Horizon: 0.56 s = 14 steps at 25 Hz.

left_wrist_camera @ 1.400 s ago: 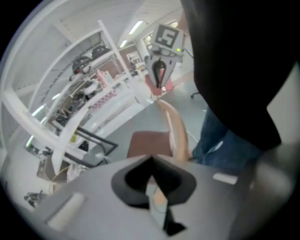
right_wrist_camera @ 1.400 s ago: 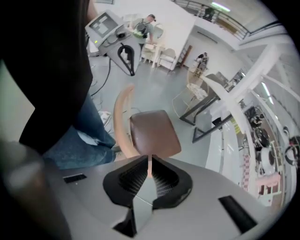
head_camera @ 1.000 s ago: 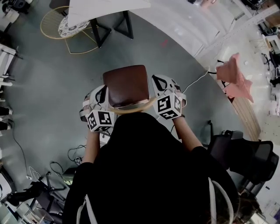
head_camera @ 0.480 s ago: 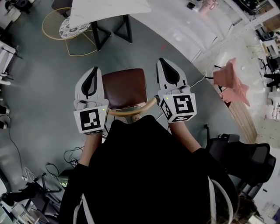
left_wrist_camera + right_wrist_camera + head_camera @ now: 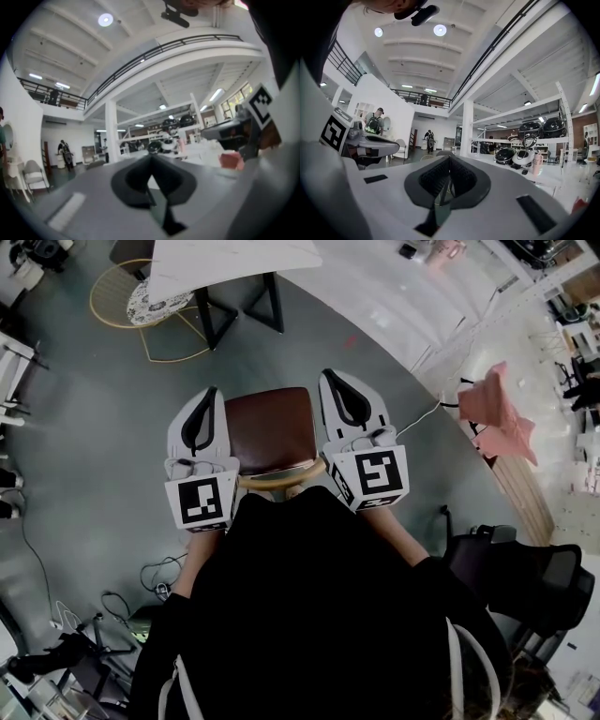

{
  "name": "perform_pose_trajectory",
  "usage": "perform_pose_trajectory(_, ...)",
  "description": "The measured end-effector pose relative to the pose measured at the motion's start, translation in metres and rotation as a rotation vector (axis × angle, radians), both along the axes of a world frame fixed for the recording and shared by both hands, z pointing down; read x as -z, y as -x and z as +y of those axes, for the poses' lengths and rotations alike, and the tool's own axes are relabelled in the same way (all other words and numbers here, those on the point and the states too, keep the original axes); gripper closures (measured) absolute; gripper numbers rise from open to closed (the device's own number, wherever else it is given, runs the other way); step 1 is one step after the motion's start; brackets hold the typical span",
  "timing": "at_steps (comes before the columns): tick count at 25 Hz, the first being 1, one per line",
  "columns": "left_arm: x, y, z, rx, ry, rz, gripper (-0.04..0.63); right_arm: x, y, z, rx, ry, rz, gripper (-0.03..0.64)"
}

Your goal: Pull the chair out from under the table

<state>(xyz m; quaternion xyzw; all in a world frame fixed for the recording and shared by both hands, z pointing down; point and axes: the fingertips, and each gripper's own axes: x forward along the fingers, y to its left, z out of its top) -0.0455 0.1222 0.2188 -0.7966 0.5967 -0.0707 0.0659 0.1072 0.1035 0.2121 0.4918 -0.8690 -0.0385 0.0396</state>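
Observation:
The chair (image 5: 270,427) has a brown seat and a curved wooden back rail (image 5: 281,478); it stands on the grey floor just in front of the person, apart from the white table (image 5: 234,257) with black legs at the top. My left gripper (image 5: 209,392) hovers level over the chair's left side, shut and holding nothing. On the other side my right gripper (image 5: 331,378) is also shut and holding nothing. In the left gripper view the shut jaws (image 5: 151,180) point into the hall. The right gripper view shows the same, jaws (image 5: 449,176) together.
A gold wire stand (image 5: 141,296) sits left of the table. A pink cloth (image 5: 502,411) lies on the pale platform at right. A black office chair (image 5: 525,577) stands at lower right. Cables (image 5: 159,568) trail on the floor at lower left.
Both grippers have come away from the sides of the chair's back rail, risen and rolled level. The chair looks smaller and farther below them.

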Motion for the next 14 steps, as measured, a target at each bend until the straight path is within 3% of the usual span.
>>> perform_pose_trajectory(14,-0.006,-0.010,0.007,-0.013,-0.009,-0.007,0.588,-0.009,0.000,0.007,0.008,0.019,-0.011,0.595)
